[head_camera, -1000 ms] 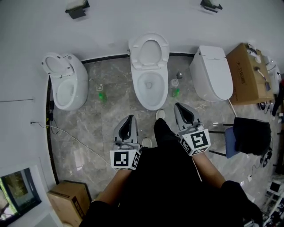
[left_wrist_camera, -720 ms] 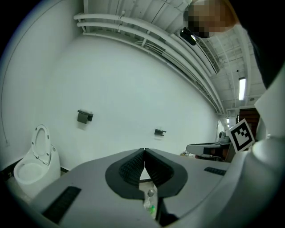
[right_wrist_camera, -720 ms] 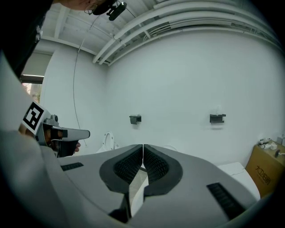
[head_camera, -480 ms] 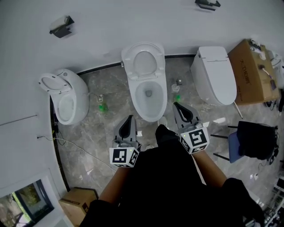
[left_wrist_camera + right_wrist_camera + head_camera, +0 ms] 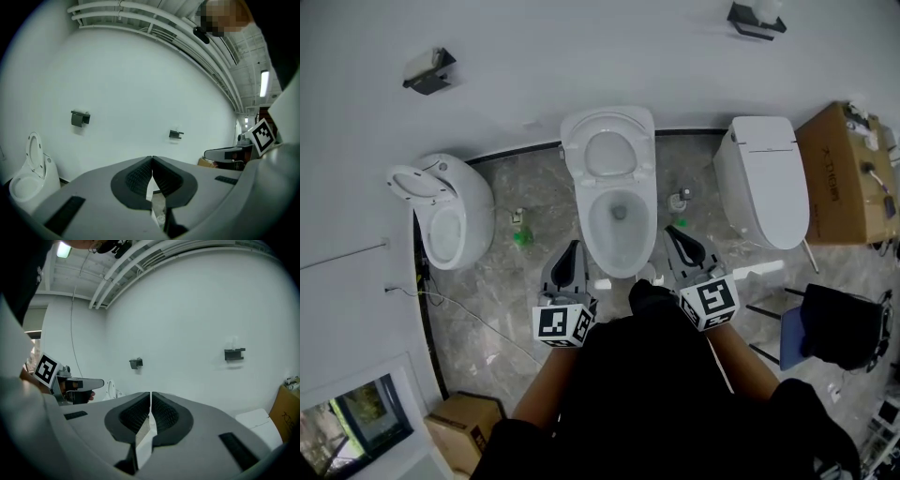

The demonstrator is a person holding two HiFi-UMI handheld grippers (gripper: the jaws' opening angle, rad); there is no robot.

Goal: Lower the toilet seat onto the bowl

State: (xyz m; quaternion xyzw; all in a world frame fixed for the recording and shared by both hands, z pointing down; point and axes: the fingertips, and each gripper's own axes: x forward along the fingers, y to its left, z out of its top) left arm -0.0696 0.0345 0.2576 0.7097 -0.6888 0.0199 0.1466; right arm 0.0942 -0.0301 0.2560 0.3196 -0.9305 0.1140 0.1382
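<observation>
Both grippers are closed and empty. The left gripper (image 5: 574, 247) has its jaws pressed together with nothing between them, and the right gripper (image 5: 671, 230) is the same. They point forward on either side of the middle toilet's bowl (image 5: 586, 230), the left near its left flank and the right near its right flank. The bowl lies open, with only its drain showing at the bottom. The toilet seat (image 5: 574, 150) stands raised at the back, by the wall, beyond both tips. Another open toilet (image 5: 450, 211) stands to the left, and a closed toilet (image 5: 766, 183) to the right.
</observation>
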